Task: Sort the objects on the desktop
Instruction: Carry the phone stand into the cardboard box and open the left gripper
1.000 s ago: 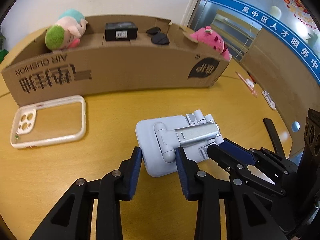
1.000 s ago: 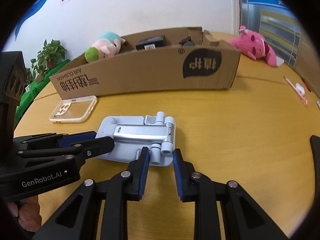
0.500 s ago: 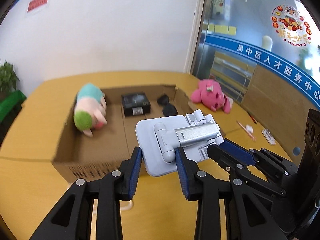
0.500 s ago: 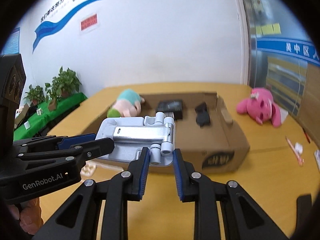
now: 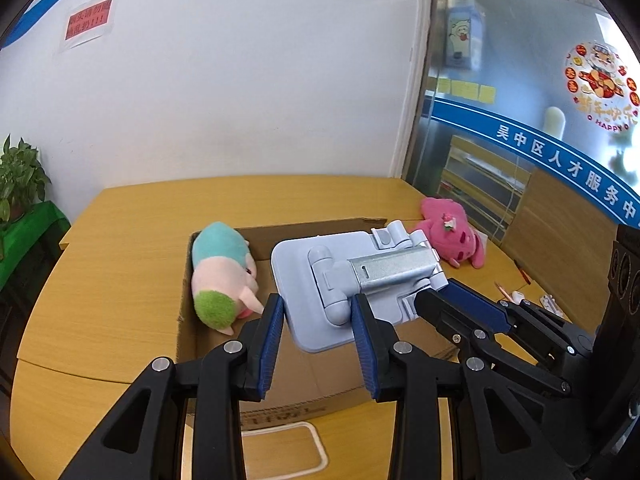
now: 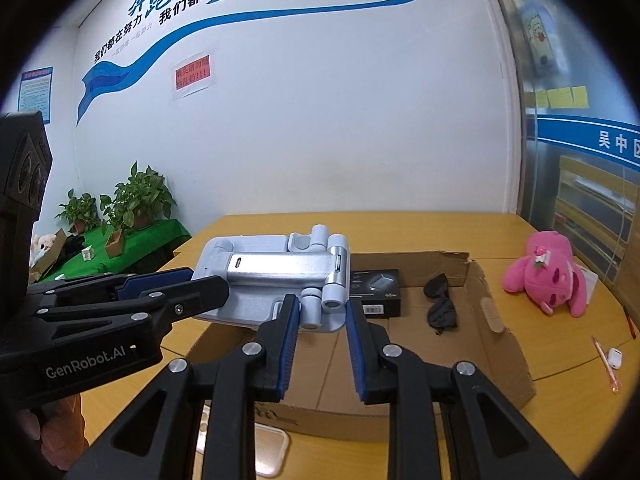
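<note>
Both grippers hold a folded grey phone stand (image 5: pixel 352 276) in the air above an open cardboard box (image 5: pixel 188 312). My left gripper (image 5: pixel 318 312) is shut on the stand's near edge at its hinge. My right gripper (image 6: pixel 320 314) is shut on the stand (image 6: pixel 276 276) at its other hinge end. The box (image 6: pixel 496 320) holds a teal, pink and green plush toy (image 5: pixel 222 276), a black packaged item (image 6: pixel 376 292) and black sunglasses (image 6: pixel 440 300).
A pink plush toy (image 5: pixel 452 236) lies on the wooden table right of the box, also in the right wrist view (image 6: pixel 552 276). A clear phone case (image 5: pixel 284 452) lies in front of the box. A pen (image 6: pixel 604 360) and small white items lie at the right.
Both grippers lifted the phone stand off the table and carried it up over the box. The phone case stayed on the table.
</note>
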`<state>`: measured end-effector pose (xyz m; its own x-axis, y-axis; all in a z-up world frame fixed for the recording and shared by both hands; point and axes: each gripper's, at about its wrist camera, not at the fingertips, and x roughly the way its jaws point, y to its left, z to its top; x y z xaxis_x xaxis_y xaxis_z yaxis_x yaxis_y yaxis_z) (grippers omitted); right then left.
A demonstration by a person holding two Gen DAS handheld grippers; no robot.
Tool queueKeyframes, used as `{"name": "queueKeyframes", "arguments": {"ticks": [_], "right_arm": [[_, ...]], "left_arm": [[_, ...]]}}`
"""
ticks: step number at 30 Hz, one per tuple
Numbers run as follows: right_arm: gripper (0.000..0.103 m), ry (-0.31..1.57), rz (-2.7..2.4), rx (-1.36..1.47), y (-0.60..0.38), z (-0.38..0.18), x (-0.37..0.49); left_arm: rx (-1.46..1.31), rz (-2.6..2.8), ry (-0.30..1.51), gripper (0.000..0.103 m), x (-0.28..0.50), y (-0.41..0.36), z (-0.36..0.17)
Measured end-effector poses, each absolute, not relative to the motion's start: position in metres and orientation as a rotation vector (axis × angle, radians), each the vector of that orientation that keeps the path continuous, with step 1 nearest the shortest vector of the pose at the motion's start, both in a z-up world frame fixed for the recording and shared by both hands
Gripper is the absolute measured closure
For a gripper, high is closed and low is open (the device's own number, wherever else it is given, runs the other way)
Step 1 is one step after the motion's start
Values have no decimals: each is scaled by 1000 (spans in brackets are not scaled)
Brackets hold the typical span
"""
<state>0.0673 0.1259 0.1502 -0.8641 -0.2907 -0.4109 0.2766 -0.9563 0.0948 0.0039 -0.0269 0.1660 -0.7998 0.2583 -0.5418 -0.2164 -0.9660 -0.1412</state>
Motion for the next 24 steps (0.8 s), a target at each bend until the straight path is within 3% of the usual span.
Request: {"name": "queueKeyframes", "arguments": {"ticks": [24], "right_arm": [[81, -104, -2614, 1100, 64, 39, -21]], "left_arm": [[-1397, 2594, -173, 67, -89, -71, 40]]}}
